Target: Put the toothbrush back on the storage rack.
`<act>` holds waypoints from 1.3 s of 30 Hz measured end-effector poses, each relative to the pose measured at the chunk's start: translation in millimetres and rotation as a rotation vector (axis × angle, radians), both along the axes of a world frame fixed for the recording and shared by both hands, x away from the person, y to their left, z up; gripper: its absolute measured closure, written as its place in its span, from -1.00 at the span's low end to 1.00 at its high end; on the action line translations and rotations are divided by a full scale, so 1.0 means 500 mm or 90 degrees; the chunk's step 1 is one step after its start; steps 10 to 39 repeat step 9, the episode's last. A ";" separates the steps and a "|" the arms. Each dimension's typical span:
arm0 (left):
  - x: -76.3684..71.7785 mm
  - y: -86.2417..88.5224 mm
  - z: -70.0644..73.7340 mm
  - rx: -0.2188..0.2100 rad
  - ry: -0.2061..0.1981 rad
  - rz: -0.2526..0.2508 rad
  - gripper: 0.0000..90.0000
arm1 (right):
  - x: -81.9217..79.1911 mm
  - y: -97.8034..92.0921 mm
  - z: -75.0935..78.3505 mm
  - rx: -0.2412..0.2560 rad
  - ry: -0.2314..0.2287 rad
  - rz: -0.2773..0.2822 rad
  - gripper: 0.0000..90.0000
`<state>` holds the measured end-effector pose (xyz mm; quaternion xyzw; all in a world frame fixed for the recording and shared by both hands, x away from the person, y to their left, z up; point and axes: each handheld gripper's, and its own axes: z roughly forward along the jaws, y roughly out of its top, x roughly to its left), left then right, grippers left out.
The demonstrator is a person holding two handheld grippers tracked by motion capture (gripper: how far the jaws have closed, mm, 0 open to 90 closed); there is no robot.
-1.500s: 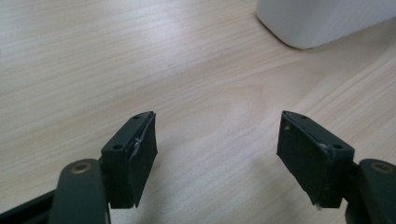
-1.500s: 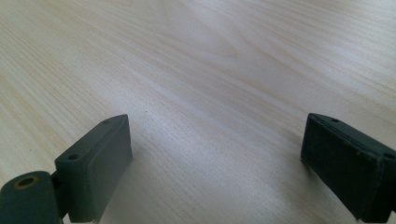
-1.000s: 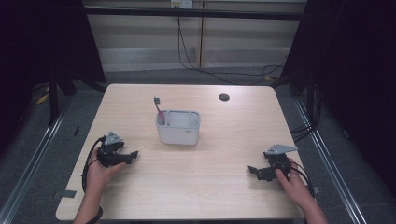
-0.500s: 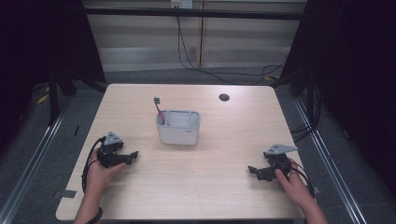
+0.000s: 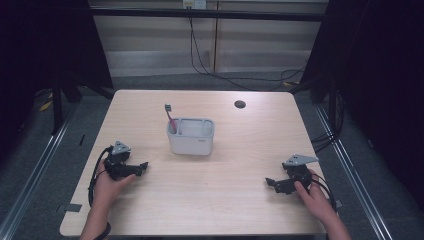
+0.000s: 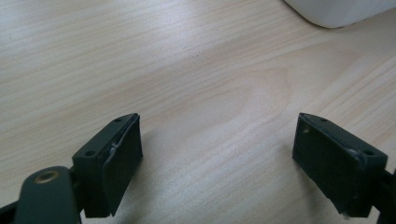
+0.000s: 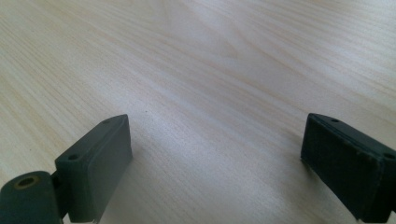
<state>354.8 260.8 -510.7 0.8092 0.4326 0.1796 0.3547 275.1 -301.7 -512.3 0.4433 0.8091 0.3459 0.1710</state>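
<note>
Both grippers [image 5: 143,166] [image 5: 270,182] agape; holder [image 5: 190,136] apart

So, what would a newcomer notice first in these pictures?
Probably the white holder near the middle of the wooden table, with a pink toothbrush upright in its left compartment. Next, the left tool and the right tool, each held low near the table's front corners, jaws wide open.

The left gripper [image 6: 217,154] has its two black jaws spread wide over the pale wooden tabletop [image 6: 187,70]; a rounded white plastic container [image 6: 338,10] sits just ahead.
</note>
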 end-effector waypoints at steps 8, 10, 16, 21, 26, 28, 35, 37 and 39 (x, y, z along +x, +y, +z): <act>0.000 0.000 0.000 0.000 0.000 0.000 -0.66 | 0.000 0.000 0.000 0.000 0.000 0.000 -0.82; 0.000 0.000 0.000 0.000 0.000 0.001 -0.66 | 0.000 0.000 0.000 0.000 0.000 0.000 -0.82; 0.000 0.000 0.000 0.000 0.000 0.001 -0.66 | 0.000 0.000 0.000 0.000 0.000 0.000 -0.82; 0.000 0.000 0.000 0.000 0.000 0.001 -0.66 | 0.000 0.000 0.000 0.000 0.000 0.000 -0.82; 0.000 0.000 0.000 0.000 0.000 0.001 -0.66 | 0.000 0.000 0.000 0.000 0.000 0.000 -0.82; 0.000 0.000 0.000 0.000 0.000 0.001 -0.66 | 0.000 0.000 0.000 0.000 0.000 0.000 -0.82; 0.000 0.000 0.000 0.000 0.000 0.001 -0.66 | 0.000 0.000 0.000 0.000 0.000 0.000 -0.82; 0.000 0.000 0.000 0.000 0.000 0.001 -0.66 | 0.000 0.000 0.000 0.000 0.000 0.000 -0.82; 0.000 0.000 0.000 0.000 0.000 0.001 -0.66 | 0.000 0.000 0.000 0.000 0.000 0.000 -0.82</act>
